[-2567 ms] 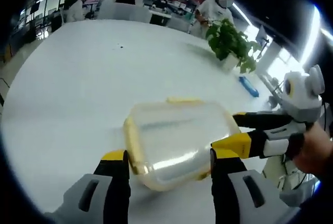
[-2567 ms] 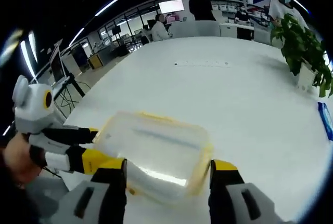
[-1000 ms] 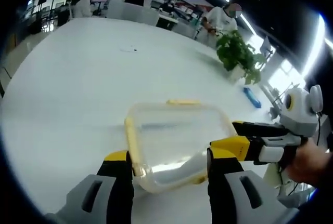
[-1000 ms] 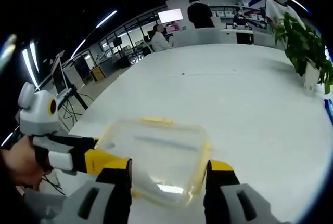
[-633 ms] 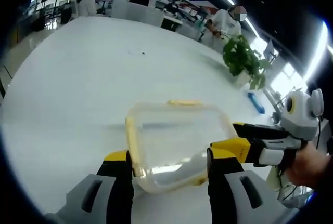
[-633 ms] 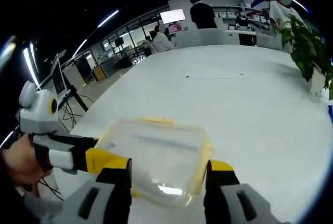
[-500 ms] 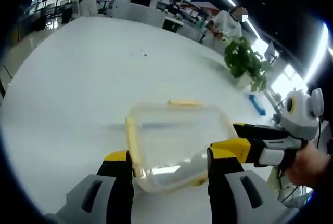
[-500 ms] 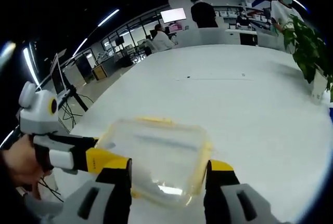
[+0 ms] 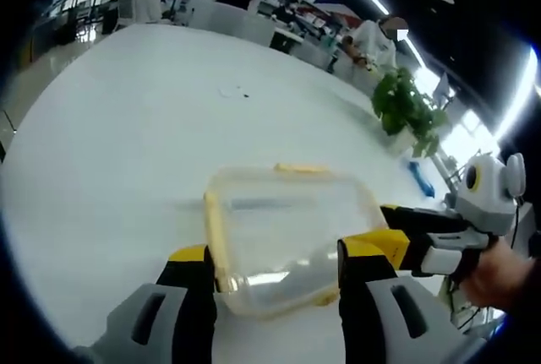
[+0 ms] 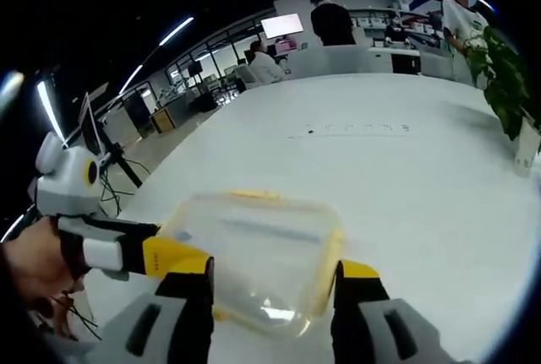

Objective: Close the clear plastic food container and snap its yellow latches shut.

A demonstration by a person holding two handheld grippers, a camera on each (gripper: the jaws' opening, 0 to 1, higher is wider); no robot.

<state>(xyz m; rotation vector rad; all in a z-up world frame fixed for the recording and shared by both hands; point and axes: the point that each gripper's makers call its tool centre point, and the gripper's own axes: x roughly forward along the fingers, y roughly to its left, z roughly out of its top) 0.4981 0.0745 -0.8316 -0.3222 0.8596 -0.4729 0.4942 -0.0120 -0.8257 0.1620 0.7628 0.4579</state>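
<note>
Left hand-held gripper (image 9: 275,264) and right hand-held gripper (image 10: 275,275) each straddle the container (image 9: 287,233).

Both views were taken low and close, aimed forward along their own jaws across the white table (image 9: 110,144). The clear container (image 9: 287,233) (image 10: 254,250) was shared, seen from opposite sides; each view's edge was entered by the other gripper.
</note>
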